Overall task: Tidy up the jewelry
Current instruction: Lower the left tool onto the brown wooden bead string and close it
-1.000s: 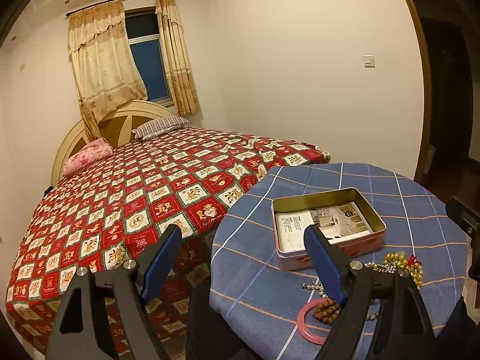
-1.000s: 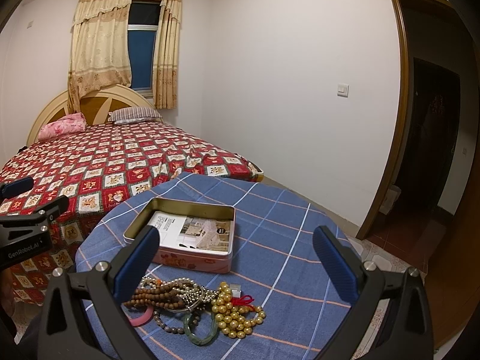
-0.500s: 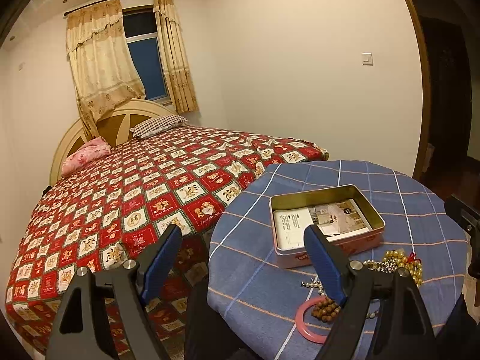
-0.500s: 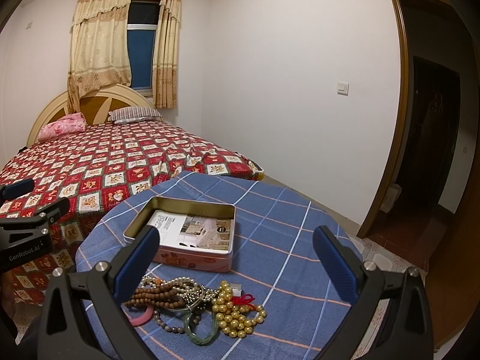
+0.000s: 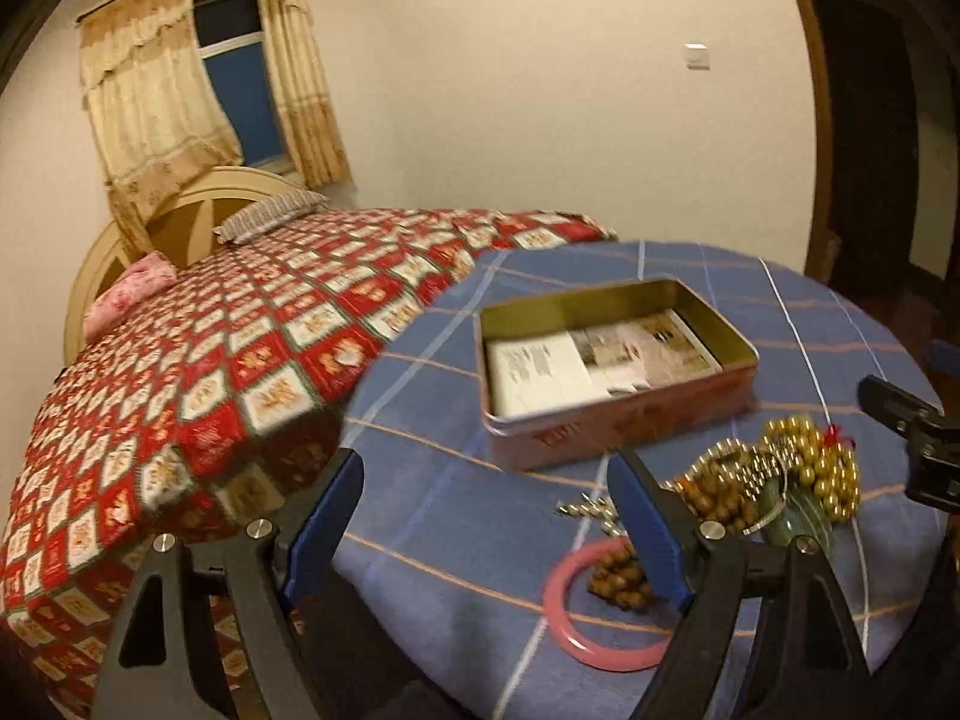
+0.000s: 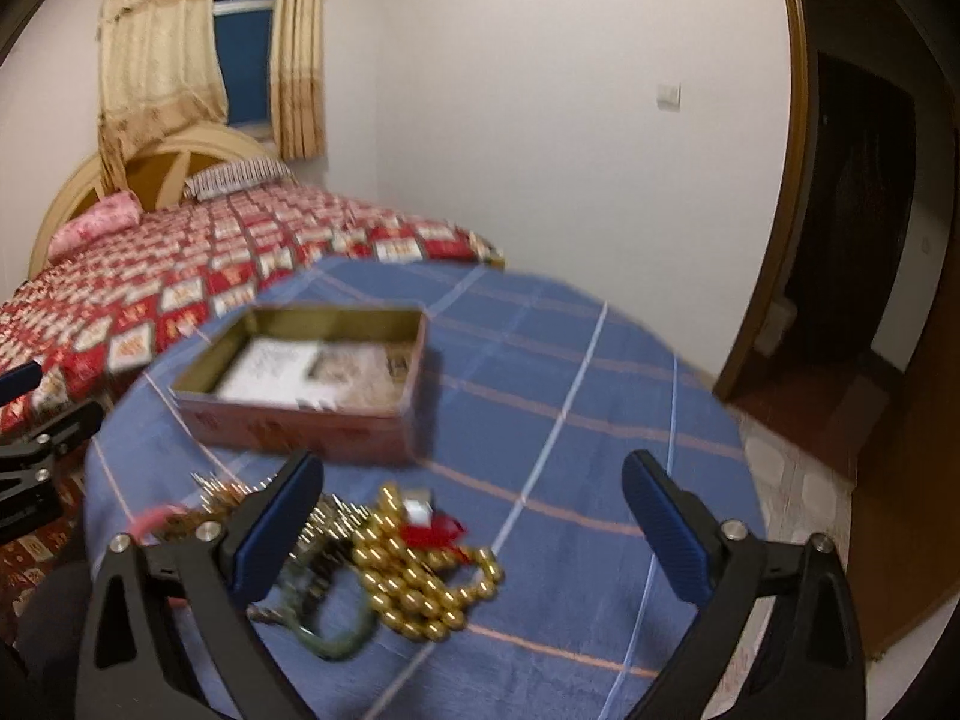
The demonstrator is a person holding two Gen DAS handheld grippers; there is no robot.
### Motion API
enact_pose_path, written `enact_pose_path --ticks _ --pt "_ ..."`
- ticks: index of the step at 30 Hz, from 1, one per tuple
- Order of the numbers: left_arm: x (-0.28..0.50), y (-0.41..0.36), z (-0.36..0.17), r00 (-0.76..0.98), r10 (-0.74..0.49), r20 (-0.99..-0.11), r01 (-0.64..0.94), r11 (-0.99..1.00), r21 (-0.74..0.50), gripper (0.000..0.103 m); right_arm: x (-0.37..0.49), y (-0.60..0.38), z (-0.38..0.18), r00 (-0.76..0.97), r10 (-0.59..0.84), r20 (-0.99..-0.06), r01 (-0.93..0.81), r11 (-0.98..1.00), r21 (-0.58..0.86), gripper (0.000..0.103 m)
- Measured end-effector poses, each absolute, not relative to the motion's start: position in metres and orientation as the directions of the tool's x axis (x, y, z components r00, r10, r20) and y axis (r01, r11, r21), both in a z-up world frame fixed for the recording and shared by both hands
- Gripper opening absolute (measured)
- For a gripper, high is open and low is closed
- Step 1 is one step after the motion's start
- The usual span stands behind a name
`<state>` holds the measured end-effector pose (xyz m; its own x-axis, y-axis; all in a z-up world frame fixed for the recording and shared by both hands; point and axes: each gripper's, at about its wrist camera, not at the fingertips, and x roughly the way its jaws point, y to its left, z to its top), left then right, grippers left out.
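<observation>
Both grippers, left (image 5: 486, 519) and right (image 6: 474, 525), wide-jawed above the jewelry pile (image 6: 384, 546)

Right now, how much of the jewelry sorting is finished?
Nothing is sorted yet: the tin holds only a paper leaflet. Both the left gripper and right gripper are open and empty. The gold beads, pink bangle and wooden beads remain on the tablecloth.
</observation>
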<state>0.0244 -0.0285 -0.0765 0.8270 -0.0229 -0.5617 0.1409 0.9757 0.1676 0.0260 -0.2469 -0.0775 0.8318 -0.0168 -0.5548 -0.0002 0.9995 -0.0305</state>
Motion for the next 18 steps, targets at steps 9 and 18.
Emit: enact_pose_path --ticks 9,18 --pt "0.025 -0.067 -0.109 0.778 -0.118 -0.617 0.283 0.943 0.176 0.084 0.037 -0.258 -0.104 0.789 0.027 -0.614 -0.014 1.000 0.026 0.095" --pt "0.031 -0.084 -0.123 0.725 -0.223 -0.652 0.400 0.907 0.134 0.052 0.038 -0.257 -0.107 0.784 0.021 -0.621 -0.015 1.000 0.015 0.095"
